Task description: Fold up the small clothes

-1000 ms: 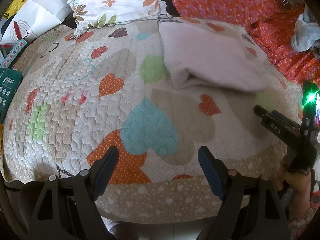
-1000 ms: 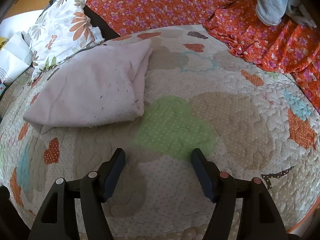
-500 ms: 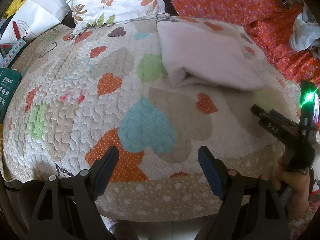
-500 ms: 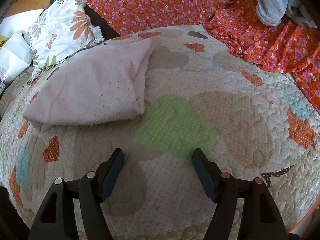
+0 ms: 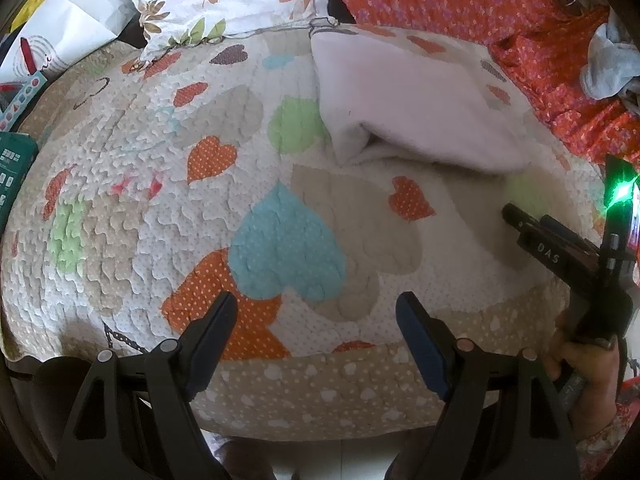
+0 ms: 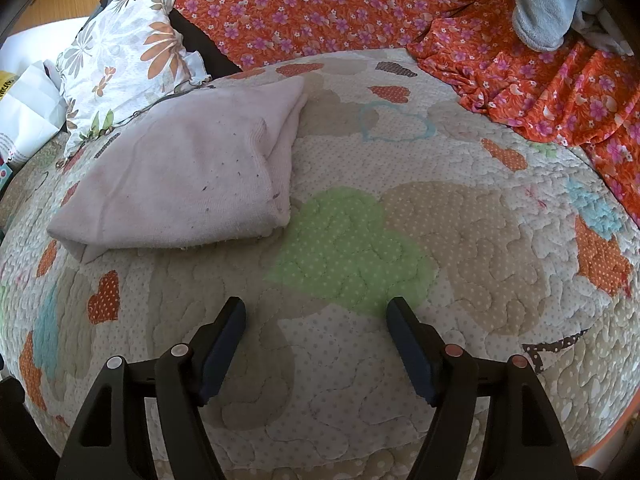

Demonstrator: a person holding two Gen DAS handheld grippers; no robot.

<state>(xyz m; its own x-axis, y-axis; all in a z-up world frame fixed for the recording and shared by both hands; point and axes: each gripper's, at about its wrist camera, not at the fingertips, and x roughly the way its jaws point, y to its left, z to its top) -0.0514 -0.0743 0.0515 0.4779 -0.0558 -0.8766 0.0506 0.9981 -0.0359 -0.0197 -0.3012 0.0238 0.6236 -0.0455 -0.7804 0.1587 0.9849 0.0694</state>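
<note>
A pale pink folded garment [image 6: 188, 184] lies flat on the heart-patterned quilt [image 6: 460, 248], at the upper left of the right wrist view and the upper right of the left wrist view [image 5: 412, 108]. My left gripper [image 5: 316, 312] is open and empty, over the quilt's front edge, well short of the garment. My right gripper [image 6: 316, 316] is open and empty, just in front and right of the garment's near edge. The right gripper also shows from the side at the right edge of the left wrist view [image 5: 520, 220], held in a hand.
A floral pillow [image 6: 124, 60] lies behind the garment. An orange flowered cloth [image 6: 520, 68] covers the back and right, with a grey-blue garment [image 6: 540, 4] on it. White paper bags [image 5: 68, 28] and a green box [image 5: 12, 172] are at the left.
Both grippers have drifted back slightly, so the quilt's near edge shows a little more. The garment has not moved and both grippers stay open.
</note>
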